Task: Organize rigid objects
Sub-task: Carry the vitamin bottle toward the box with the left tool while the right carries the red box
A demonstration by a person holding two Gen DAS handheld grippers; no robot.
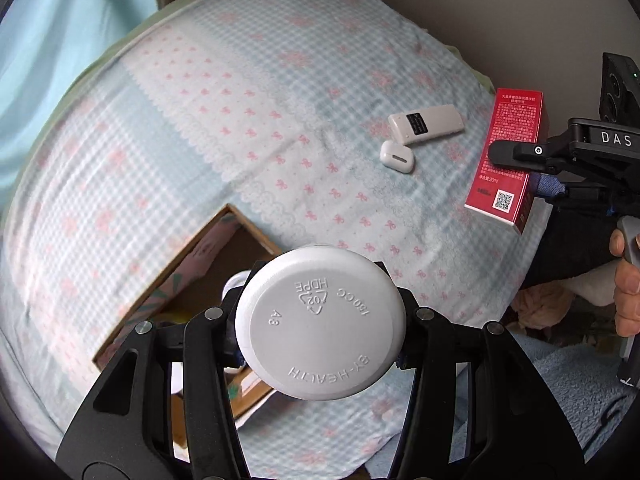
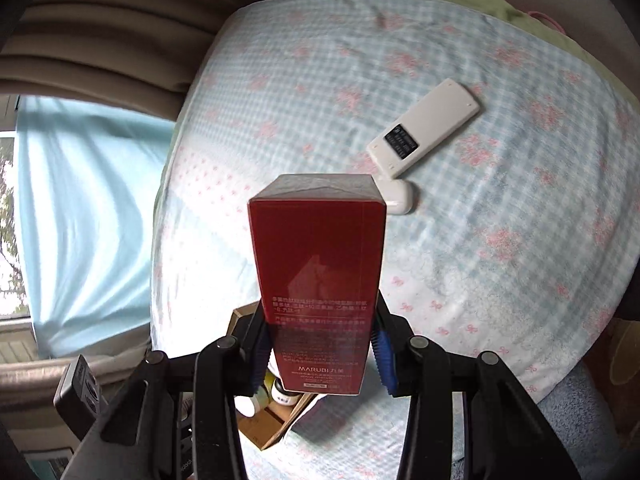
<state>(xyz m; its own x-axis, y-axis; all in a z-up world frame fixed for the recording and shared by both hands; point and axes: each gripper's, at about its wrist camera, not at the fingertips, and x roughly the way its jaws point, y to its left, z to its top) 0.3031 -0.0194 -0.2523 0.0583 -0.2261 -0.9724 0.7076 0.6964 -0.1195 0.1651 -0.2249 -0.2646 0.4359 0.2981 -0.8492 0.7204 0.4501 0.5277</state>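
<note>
My left gripper (image 1: 320, 320) is shut on a white plastic bottle (image 1: 320, 324), whose embossed round base faces the camera. It hangs above an open cardboard box (image 1: 188, 276) on the bed. My right gripper (image 2: 320, 352) is shut on a tall red carton (image 2: 318, 276) and holds it above the bed; in the left wrist view that carton (image 1: 510, 156) shows at the right, clamped by the right gripper (image 1: 520, 168). A white remote (image 2: 424, 128) and a white earbud case (image 2: 400, 196) lie on the bedspread beyond the carton; they also show as the remote (image 1: 426, 122) and case (image 1: 397, 156).
The bed wears a blue-checked cover with pink bows (image 1: 248, 92). The box (image 2: 276, 412) holds small bottles. A person's hand (image 1: 626, 280) grips the right tool's handle. A blue curtain (image 2: 88, 208) hangs at the left, and a fluffy blue fabric (image 1: 560, 384) lies near the bed's edge.
</note>
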